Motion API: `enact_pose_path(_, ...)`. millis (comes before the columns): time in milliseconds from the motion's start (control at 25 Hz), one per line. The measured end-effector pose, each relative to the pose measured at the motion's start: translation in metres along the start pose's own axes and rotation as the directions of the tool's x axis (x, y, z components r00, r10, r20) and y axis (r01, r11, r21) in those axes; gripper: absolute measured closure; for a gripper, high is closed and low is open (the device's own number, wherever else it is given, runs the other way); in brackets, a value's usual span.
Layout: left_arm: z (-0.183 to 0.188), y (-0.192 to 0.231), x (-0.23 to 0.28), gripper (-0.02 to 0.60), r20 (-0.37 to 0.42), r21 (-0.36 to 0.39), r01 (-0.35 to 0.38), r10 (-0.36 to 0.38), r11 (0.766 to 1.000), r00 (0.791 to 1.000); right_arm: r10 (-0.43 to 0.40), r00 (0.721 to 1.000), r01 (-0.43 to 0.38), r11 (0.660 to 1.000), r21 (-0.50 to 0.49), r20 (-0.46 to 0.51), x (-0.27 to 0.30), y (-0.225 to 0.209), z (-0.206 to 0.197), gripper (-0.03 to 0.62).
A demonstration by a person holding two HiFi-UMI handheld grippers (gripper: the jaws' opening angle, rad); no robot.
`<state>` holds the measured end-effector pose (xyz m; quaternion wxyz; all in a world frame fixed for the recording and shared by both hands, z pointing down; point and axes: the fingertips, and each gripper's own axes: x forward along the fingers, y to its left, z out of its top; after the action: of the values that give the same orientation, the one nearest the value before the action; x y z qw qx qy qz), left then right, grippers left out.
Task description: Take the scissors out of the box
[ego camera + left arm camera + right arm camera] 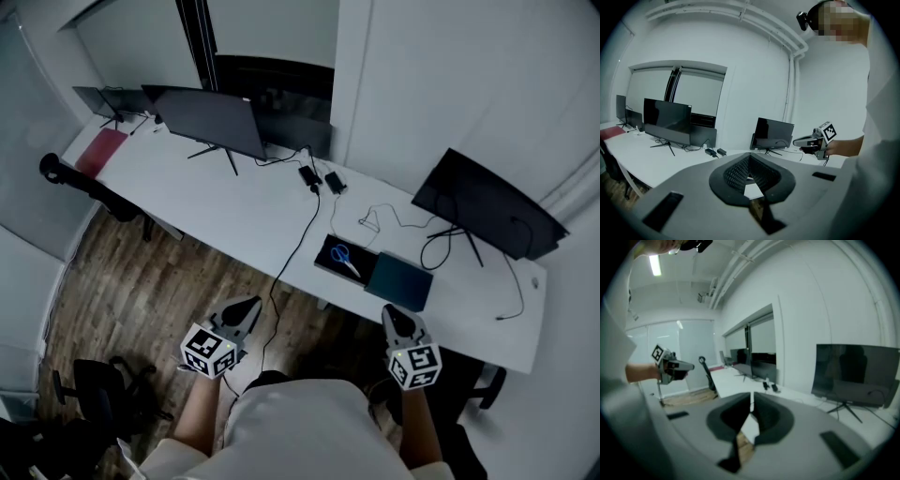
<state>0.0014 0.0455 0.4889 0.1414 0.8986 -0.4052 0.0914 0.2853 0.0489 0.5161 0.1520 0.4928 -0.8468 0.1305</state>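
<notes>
In the head view a shallow black box (pixel 325 263) lies open on the long white desk (pixel 234 211). Blue-handled scissors (pixel 344 259) lie inside it. A dark teal lid (pixel 400 280) lies flat against the box's right side. My right gripper (pixel 394 317) hovers just in front of the desk edge below the lid, its jaws shut and empty (pixel 752 397). My left gripper (pixel 248 309) hangs over the wooden floor to the left of the box, well short of the desk, its jaws closed together with nothing between them (pixel 749 157). Each gripper view also shows the other gripper out to the side.
Monitors stand along the desk: one at the right (pixel 487 206), a large one at the back left (pixel 211 120). Cables and two power adapters (pixel 321 178) lie between them, and one cable drops off the front edge. A red folder (pixel 101 150) lies at the far left. Office chairs (pixel 103 389) stand on the floor.
</notes>
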Motion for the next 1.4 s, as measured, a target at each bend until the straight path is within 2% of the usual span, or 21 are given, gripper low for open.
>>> enact_pose_path(280,-0.007,-0.002,0.027,0.549,-0.046,-0.016,-0.029,0.028,0.999,0.999,0.019,1.000,-0.018,0.999,0.035,-0.012,0.018,-0.021,-0.005,0.557)
enact_pose_path(600,0.000,0.014,0.050,0.549,-0.047,-0.013,0.001,-0.002,1.000,0.999,0.019,0.998,-0.016,0.998,0.058,-0.055,0.041,-0.027,-0.016,0.557)
enact_pose_path(800,0.001,0.041,0.072,0.549,-0.057,-0.016,0.050,-0.051,0.999,0.997,-0.007,0.997,0.011,0.998,0.054,-0.078,0.066,-0.026,-0.011,0.557)
enact_pose_path(1040,0.004,0.083,0.102,0.549,-0.089,-0.005,0.129,-0.129,0.992,0.988,-0.066,0.984,0.073,0.997,0.038,-0.163,0.105,-0.027,-0.015,0.557)
enact_pose_path(1240,0.000,0.118,0.127,0.549,-0.128,0.009,0.211,-0.208,0.978,0.970,-0.105,0.968,0.120,0.991,0.053,-0.229,0.138,-0.028,-0.022,0.557)
enact_pose_path(1400,-0.006,0.143,0.144,0.549,-0.153,-0.009,0.271,-0.269,0.963,0.951,-0.129,0.942,0.147,0.989,0.034,-0.310,0.167,-0.030,-0.029,0.557)
